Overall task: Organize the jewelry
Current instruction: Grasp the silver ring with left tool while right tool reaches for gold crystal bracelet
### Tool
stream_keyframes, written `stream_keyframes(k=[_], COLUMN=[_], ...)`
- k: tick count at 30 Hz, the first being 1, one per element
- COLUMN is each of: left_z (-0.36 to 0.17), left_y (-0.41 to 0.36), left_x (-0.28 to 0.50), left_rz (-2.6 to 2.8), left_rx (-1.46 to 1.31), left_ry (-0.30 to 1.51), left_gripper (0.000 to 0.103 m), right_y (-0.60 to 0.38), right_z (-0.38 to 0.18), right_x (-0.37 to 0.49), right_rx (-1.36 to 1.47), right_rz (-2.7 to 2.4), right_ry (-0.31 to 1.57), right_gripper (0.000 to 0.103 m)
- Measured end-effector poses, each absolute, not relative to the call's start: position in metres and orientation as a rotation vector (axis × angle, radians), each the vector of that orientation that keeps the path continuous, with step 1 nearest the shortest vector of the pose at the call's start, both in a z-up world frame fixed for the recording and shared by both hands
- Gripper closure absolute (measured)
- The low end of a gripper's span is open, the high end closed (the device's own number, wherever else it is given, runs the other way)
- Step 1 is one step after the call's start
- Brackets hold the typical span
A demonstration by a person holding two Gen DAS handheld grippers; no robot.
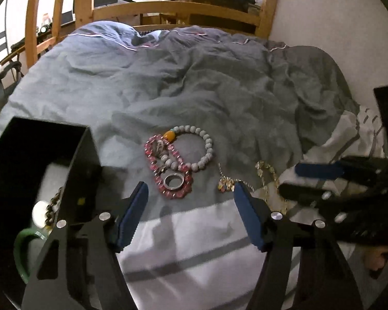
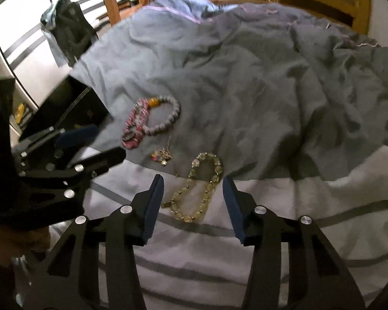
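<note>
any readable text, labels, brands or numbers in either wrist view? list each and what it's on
None legible in either view.
Black box: small yellow mark on its outer wall, too blurred to read.
Pink bead bracelet, white bead bracelet, yellow bead bracelet: no lettering visible.
Background shelf clutter: too small and blurred to read.

A pink bracelet (image 1: 168, 170) lies flat under a white bead bracelet (image 1: 196, 147). A yellow bead bracelet (image 2: 199, 188) lies near the pink one.

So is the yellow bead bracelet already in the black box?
No, the yellow bead bracelet lies on the bed, ahead of the open right gripper.
</note>
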State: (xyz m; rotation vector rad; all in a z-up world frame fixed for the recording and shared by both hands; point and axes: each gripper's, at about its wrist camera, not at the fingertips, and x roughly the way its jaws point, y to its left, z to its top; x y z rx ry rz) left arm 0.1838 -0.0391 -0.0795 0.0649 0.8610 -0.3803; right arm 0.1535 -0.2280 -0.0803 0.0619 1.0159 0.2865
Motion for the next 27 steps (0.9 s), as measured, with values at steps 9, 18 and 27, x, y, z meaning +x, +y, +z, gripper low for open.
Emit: stream_keyframes(k=[9,18,27], left_z=[-0.099,-0.100,-0.070], left_y=[-0.043,-0.033,-0.017], left_x=[0.222,0.224,0.219], left_rz=[-0.364,-0.324,-0.320], left_rx=[0.016,-0.032,-0.098], left_ry=[0.906,0.944,0.894], left_gripper=[0.059,0.092,0.098], right_y=[-0.228,-0.233,-0.235], right_z=[-0.111,-0.106,-0.085], right_x=[0.165,0.163,0.159], right_rx=[0.053,0.082,0.126], right_rz=[0.229,0.230,0.269], right_ry=[1.128,1.109,1.003], right_gripper=[0.078,0.089,0.096])
